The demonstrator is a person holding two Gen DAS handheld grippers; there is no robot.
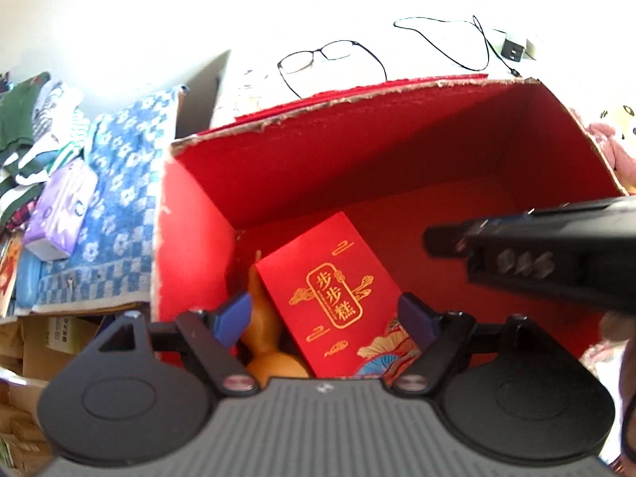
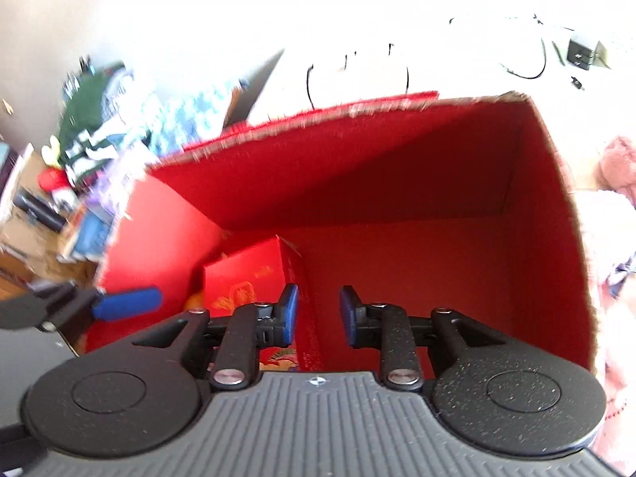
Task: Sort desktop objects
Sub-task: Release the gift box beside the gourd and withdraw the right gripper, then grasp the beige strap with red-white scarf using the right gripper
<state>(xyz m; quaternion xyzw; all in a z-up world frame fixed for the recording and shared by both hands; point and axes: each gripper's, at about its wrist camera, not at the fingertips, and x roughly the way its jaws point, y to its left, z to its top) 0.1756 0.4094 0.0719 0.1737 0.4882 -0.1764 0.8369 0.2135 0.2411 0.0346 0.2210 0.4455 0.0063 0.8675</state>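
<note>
Both grippers are hanging over the mouth of a big red cardboard box (image 1: 357, 151) that is standing on the white desk (image 1: 278, 8). The left gripper (image 1: 326, 310) is holding its blue fingers (image 1: 234, 314) spread wide with nothing between them. Framed in the gap, down on the box floor, a red gift packet (image 1: 330, 290) with gold lettering is lying tilted against the box's left wall, its long axis running from the near right up toward the far left corner. An orange gourd (image 1: 262, 342) is sitting tucked just beside it on the left, touching it.

The right gripper (image 2: 318, 314) is hovering further right over bare box floor, its fingers parted only a little and gripping nothing. From its camera the packet (image 2: 246, 278) is lying off to its left, and the left tool's blue finger (image 2: 127, 302) is poking in at that side.

Out on the desk beyond the far rim, a pair of glasses (image 1: 318, 59) is lying near the box's far left corner, with a black cable (image 1: 449, 43) and a charger plug (image 1: 512, 49) toward the far right. A pink plush toy (image 2: 616, 167) is sitting just past the right wall.

I reckon those desk things are what is left to sort. The glasses are lying straight ahead of the left tool, so that hand looks nearer to them, and the right hand nearer to the cable and charger.
</note>
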